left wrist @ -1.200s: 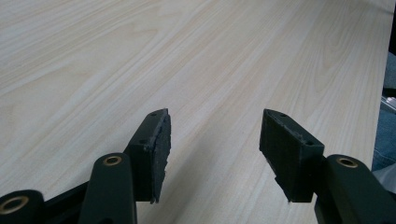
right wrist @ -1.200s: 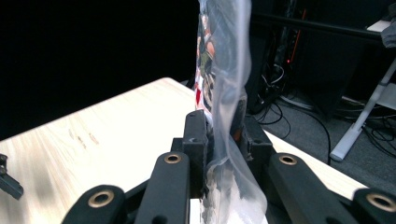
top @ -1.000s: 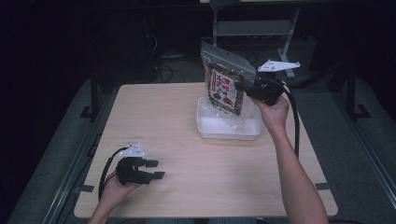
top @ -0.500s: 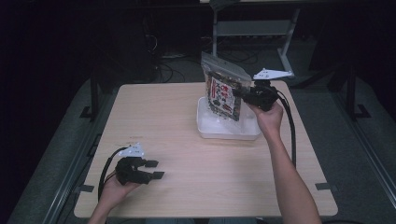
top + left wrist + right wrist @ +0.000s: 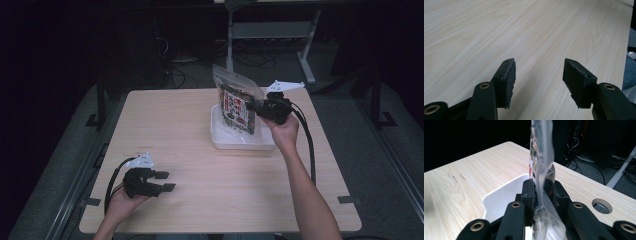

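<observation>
near edge: we see the left gripper (image 5: 162, 181) resting low on the table (image 5: 175, 130), jaws apart, nothing between them, hand palm-down. farther back, the right gripper (image 5: 254, 109) is clamped on the snack pouch (image 5: 237, 102), long axis upright, tilted, above the white tray (image 5: 240, 142). printed label unreadable. right forearm extended forward.

From above we look forward and down on the whole table (image 5: 190, 130). Our two gripper views sit close over that same table, facing along it.
</observation>
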{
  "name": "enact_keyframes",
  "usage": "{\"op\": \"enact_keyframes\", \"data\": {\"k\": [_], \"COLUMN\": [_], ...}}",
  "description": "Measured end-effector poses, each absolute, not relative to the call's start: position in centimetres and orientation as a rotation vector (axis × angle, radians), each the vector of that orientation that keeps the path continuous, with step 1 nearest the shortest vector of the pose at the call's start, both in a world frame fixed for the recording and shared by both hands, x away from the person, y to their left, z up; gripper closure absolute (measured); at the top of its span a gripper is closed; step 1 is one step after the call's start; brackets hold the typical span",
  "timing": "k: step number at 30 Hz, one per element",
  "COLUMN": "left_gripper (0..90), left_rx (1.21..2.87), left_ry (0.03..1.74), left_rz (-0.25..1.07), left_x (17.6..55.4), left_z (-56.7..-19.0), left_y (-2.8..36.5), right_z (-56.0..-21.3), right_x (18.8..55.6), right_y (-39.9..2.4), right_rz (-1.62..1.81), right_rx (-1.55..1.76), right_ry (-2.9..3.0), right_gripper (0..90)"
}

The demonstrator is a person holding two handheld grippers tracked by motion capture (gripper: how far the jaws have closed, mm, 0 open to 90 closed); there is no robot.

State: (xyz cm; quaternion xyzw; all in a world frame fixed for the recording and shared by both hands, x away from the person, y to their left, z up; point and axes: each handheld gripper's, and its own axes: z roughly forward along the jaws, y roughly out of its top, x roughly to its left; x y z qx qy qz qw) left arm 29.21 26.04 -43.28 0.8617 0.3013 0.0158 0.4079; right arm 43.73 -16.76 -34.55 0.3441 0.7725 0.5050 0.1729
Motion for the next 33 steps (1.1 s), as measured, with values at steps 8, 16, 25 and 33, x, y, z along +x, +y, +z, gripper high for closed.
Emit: {"op": "enact_keyframes", "data": {"k": [8, 16, 25, 33], "left_gripper": [42.8, 42.4, 41.8, 39.6], "left_rx": [2.170, 2.176, 2.174, 2.179], "left_ry": [0.760, 0.759, 0.764, 0.773], "left_rz": [0.040, 0.041, 0.043, 0.052], "left_x": [29.2, 29.2, 29.2, 29.2], "left_z": [-43.3, -43.3, -43.3, -43.3], "left_y": [26.0, 25.9, 26.0, 26.0], "right_z": [-35.0, -35.4, -35.4, -35.1], "right_x": [43.6, 43.4, 43.6, 43.4], "right_y": [-17.1, -17.9, -18.3, -18.8], "right_rz": [1.437, 1.448, 1.467, 1.461], "right_rx": [0.983, 1.024, 1.069, 1.100], "right_ry": [2.187, 2.180, 2.187, 2.201], "right_gripper": [75.3, 75.2, 65.2, 54.6]}}
